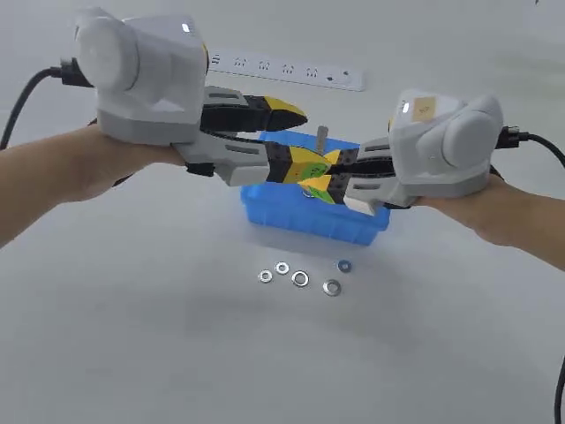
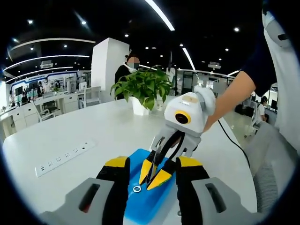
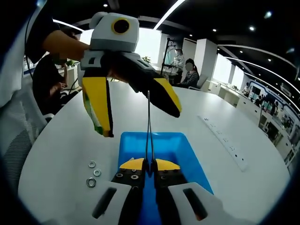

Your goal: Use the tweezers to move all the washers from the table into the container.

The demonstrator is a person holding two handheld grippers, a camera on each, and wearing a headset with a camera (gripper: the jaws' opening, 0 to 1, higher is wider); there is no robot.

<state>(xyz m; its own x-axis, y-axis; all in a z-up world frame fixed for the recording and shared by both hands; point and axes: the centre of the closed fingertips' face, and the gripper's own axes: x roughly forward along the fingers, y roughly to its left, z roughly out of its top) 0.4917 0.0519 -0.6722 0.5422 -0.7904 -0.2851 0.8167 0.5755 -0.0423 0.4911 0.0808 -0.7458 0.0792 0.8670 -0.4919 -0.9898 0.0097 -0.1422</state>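
The fingers (image 3: 133,165) of the right gripper (image 3: 151,165) are pressed nearly together on the tweezers (image 3: 149,131). These are a thin, dark, two-pronged tool that runs straight forward from the yellow tips and narrows to a fine point. In the right gripper view the tweezers reach out over the container (image 1: 300,221), and their point sits between the two fingers of the left gripper (image 1: 320,137). The left gripper's fingers are spread wide apart and grip nothing. It hangs above the far side of the container, facing the right gripper head-on. The container is a shallow, rectangular, bright blue tray with low walls, and it sits directly under both sets of fingers. In the left gripper view one washer (image 2: 137,189), a small silver ring, shows against the blue just beside the right fingers. I cannot tell whether it lies on the tray floor or hangs at the tweezers' point. The other washers (image 1: 300,279) lie loose on the white bench (image 1: 132,336) in a short, uneven row near the container's near wall. There are five small flat rings, close together but apart from each other; four look silver and one looks bluish. A white power strip (image 1: 287,69) lies on the bench beyond the container.
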